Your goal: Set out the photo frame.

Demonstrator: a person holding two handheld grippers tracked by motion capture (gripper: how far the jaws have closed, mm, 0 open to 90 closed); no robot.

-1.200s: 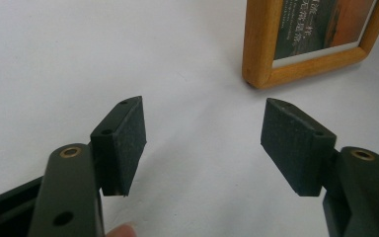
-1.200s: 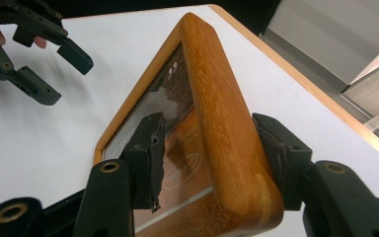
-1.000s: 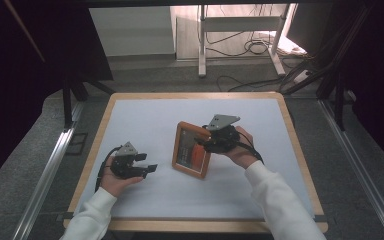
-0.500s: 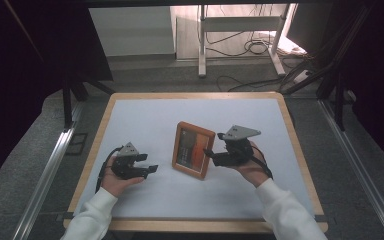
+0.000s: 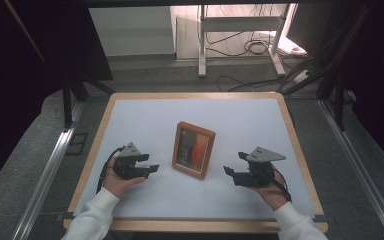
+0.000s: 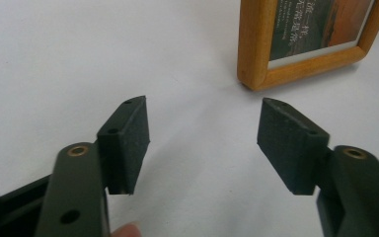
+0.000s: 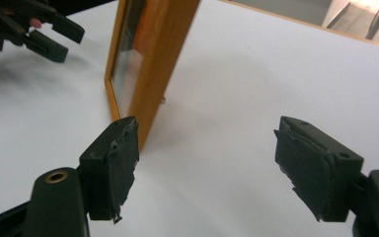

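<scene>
A wooden photo frame [image 5: 194, 150] stands upright by itself on the white table top [image 5: 145, 115], leaning back slightly. My left gripper [image 5: 152, 168] rests to its left, jaws apart and pointing at the frame's lower corner [image 6: 256, 49]. Those jaws [image 6: 205, 118] have just been closing a little, with nothing between them. My right gripper [image 5: 227, 172] sits to the right of the frame, apart from it. Its jaws [image 7: 207, 128] have opened within the last second and are empty. The frame's side edge [image 7: 163, 44] rises just beyond its left pad, and the left gripper [image 7: 39, 29] is farther off.
The table has a raised wooden rim [image 5: 195, 95]. Beyond the far edge are white stand legs [image 5: 202, 40] and cables [image 5: 252, 47] on the floor. Metal rails [image 5: 45, 170] run along both sides of the table.
My right gripper has let go of the frame's upper right side and drawn back to the right and toward the near edge. The frame stays standing. The left hand has kept still.
</scene>
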